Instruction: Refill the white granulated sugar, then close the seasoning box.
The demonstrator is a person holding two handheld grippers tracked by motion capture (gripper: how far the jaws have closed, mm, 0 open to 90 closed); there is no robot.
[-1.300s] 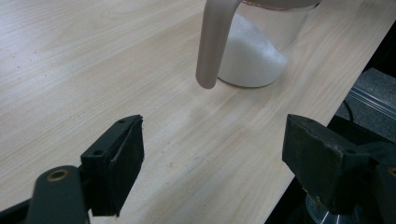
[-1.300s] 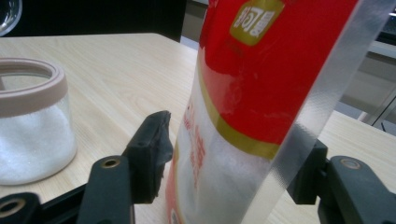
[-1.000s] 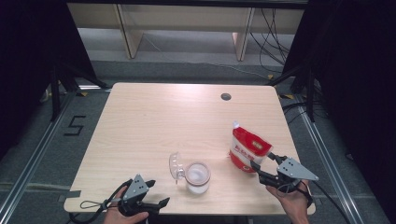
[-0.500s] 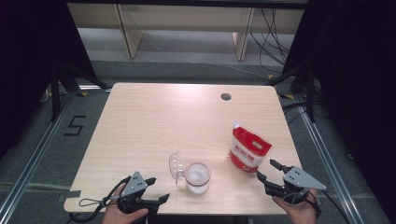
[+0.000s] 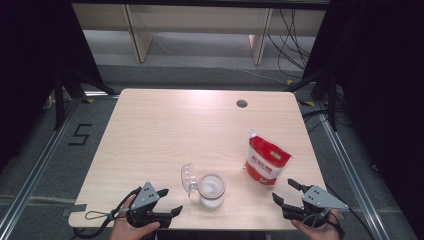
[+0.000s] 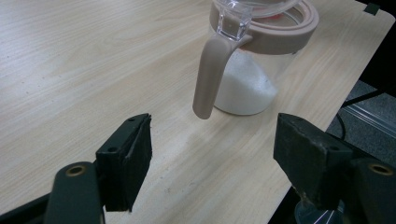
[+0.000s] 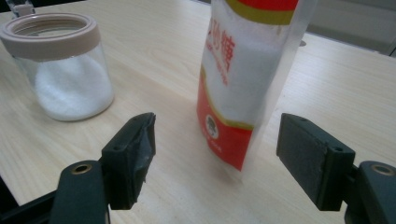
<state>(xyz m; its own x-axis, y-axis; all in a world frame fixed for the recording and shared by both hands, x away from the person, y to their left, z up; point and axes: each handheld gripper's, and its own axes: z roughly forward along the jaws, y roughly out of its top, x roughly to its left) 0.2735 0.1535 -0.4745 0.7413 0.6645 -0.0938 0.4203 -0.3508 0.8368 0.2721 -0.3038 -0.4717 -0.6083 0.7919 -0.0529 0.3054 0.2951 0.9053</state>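
Table: pale wood grain, small dark round hole. Pouch: red with white panel, yellow-green band near the top, clear window showing white grains. Jar: clear glass, beige rim and handle, white powder inside, clear lid. Gripper jaws black, top plates grey. Floor grey.

A light wooden table carries a round dark grommet hole near its far edge. Beyond the table's far side stands a pale shelving frame; black cables hang right of that frame.
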